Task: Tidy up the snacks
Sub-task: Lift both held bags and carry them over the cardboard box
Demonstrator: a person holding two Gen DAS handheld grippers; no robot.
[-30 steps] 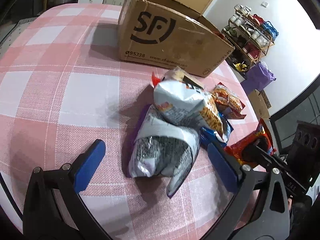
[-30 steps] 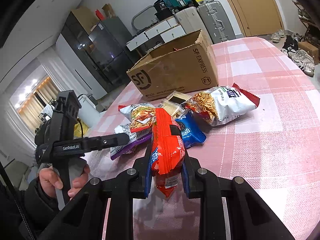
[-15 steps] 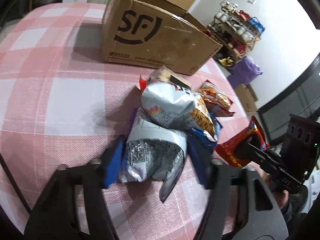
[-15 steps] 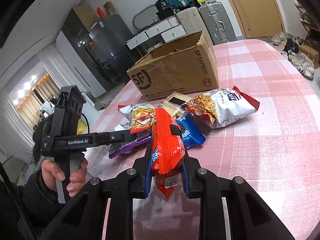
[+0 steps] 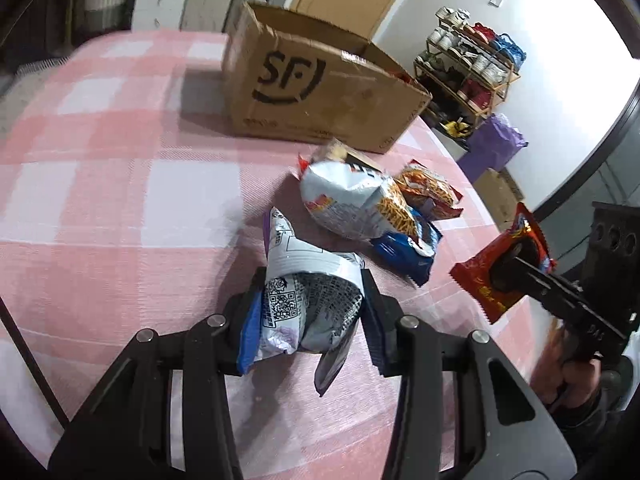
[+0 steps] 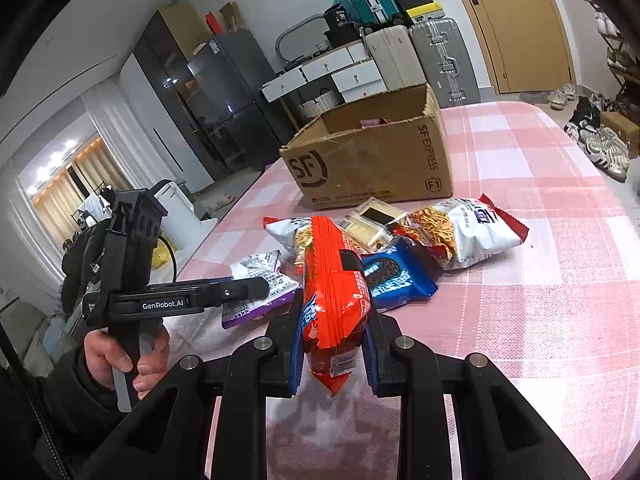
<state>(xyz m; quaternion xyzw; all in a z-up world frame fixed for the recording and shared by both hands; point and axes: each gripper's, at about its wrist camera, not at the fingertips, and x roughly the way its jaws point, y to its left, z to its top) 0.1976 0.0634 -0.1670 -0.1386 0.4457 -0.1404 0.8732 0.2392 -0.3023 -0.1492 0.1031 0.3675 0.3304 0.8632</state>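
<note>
My left gripper (image 5: 308, 304) is shut on a white and purple snack bag (image 5: 304, 292) that rests on the pink checked tablecloth (image 5: 120, 200). My right gripper (image 6: 334, 344) is shut on a red snack packet (image 6: 332, 280) and holds it above the table; it also shows in the left wrist view (image 5: 500, 264). A pile of snacks lies ahead: a white noodle-snack bag (image 5: 352, 204), a blue cookie pack (image 6: 396, 280), a smaller noodle bag (image 5: 428, 192) and a clear boxed snack (image 6: 372, 224). An open SF cardboard box (image 6: 372, 160) stands behind the pile.
The table edge falls away at the right in the left wrist view, with a shoe rack (image 5: 472, 64) and a purple bag (image 5: 496, 144) beyond. Cabinets, suitcases (image 6: 432, 56) and a door stand behind the box. Shoes (image 6: 600, 148) lie on the floor.
My left gripper closed from wide open onto the white and purple bag. My right gripper kept its hold on the red packet and rose slightly.
</note>
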